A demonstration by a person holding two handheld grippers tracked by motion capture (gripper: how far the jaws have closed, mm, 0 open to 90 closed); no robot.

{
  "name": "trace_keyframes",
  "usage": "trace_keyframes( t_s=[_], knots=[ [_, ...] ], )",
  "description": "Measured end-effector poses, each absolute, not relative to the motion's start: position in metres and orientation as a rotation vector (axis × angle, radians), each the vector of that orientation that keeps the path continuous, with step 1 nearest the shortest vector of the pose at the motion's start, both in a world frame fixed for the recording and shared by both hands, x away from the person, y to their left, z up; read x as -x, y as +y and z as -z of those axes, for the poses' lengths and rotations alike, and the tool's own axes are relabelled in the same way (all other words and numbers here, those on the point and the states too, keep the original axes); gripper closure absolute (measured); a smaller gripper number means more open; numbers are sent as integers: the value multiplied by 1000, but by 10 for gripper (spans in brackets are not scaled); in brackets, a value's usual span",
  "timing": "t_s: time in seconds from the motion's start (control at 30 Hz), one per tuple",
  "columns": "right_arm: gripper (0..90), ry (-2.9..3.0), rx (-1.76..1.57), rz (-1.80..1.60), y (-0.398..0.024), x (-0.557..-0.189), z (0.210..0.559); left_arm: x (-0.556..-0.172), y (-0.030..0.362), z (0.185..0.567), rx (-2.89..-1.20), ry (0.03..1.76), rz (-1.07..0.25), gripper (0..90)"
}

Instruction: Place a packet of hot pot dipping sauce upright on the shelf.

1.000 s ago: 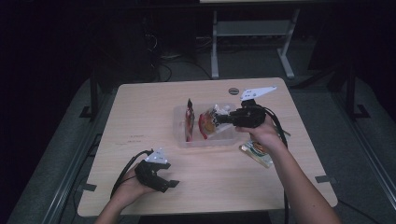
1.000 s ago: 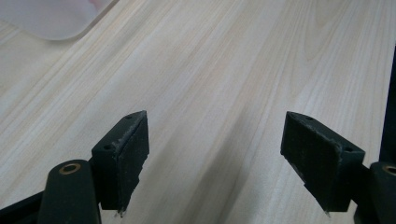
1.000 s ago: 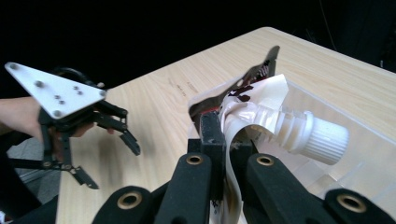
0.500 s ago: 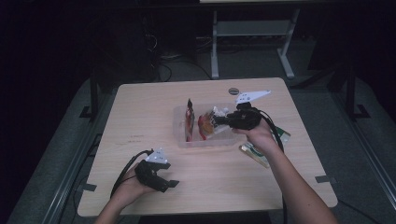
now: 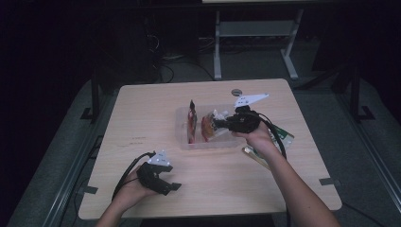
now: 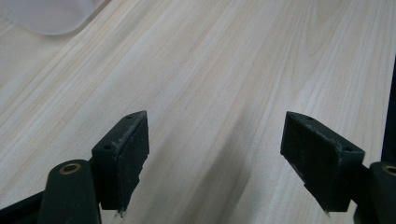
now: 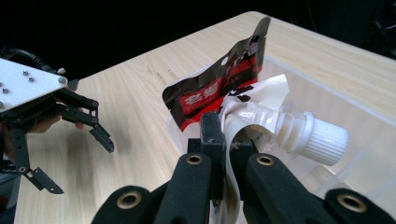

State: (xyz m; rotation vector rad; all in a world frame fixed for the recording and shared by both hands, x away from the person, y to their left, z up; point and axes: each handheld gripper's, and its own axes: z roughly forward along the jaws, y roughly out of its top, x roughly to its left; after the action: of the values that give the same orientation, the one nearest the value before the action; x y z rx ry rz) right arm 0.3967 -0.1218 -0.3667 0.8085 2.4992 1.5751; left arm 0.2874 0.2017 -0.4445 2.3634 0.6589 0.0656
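Two tools in play, one per hand. Right tool [image 7: 224,154] clamped tight on one white spouted pouch [image 7: 261,126], jaws pinching the crinkled film just below the ribbed neck and white screw cap [image 7: 322,140], seen close in the right gripper view; pouch held over the clear plastic bin [image 5: 184,142] near the middle of the tabletop [image 5: 142,113], partly inside it. Just behind the white pouch, one red-and-black packet [image 7: 219,88] standing upright in the bin, printed with white characters on a red band, too small and creased to read; no brand name legible anywhere. In the high view, right tool [image 5: 222,124] pointing left across the bin, right hand [image 5: 257,137] wrapped round its body, grey three-cornered plate on top, cable trailing down toward the wrist. Inside the bin from above: one dark upright packet [image 5: 192,120] at the left end and a reddish pouch [image 5: 206,130] beside it, touching the held one. Outside the bin, to its right and partly under the right forearm, one flat green-edged packet [image 5: 283,137] lying on the wood, lettering not readable. Small dark round mark [image 5: 236,91] near the far edge of the tabletop. Left tool [image 6: 215,163] resting low over bare wood near the front left, jaws spread wide with nothing between the pads, a corner of the clear bin [image 6: 46,18] just visible ahead. Same left tool [image 5: 166,184] in the high view well apart from the bin, left hand [image 5: 135,187] behind it.
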Motion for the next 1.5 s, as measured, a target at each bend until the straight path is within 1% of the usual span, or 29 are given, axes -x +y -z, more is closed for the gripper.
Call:
trace_keyframes(
  t_s=[0.4, 0.63, 0.7, 0.77, 0.8, 0.83, 0.97, 1.0, 1.1, 1.13, 1.4, 1.5],
  knots=[
    [886, 2545, -791, -1539, -111, -397, 382, -288, 201, 445, -2374, 649, -62, 232],
    [871, 2564, -781, -1512, -107, -396, 384, -288, 201, 445, -2378, 647, -59, 232],
    [843, 2561, -784, -1521, -108, -396, 384, -288, 201, 445, -2381, 646, -60, 232],
    [791, 2556, -783, -1531, -108, -396, 384, -288, 201, 445, -2380, 647, -60, 232],
    [791, 2556, -783, -1531, -108, -396, 384, -288, 201, 445, -2380, 647, -60, 232],
    [755, 2559, -785, -1526, -108, -395, 383, -288, 201, 446, -2377, 649, -58, 233],
    [735, 2558, -788, -1527, -109, -395, 383, -288, 201, 446, -2378, 647, -59, 232],
    [711, 2558, -798, -1528, -110, -395, 383, -288, 201, 446, -2378, 648, -59, 232],
    [689, 2561, -802, -1523, -111, -395, 384, -288, 202, 445, -2380, 647, -58, 232],
    [663, 2564, -806, -1516, -112, -395, 384, -288, 202, 446, -2377, 649, -58, 233],
    [637, 2581, -818, -1497, -115, -393, 388, -288, 201, 446, -2381, 646, -57, 233],
    [611, 2587, -830, -1497, -115, -392, 389, -288, 202, 445, -2381, 646, -57, 232]
  ],
)
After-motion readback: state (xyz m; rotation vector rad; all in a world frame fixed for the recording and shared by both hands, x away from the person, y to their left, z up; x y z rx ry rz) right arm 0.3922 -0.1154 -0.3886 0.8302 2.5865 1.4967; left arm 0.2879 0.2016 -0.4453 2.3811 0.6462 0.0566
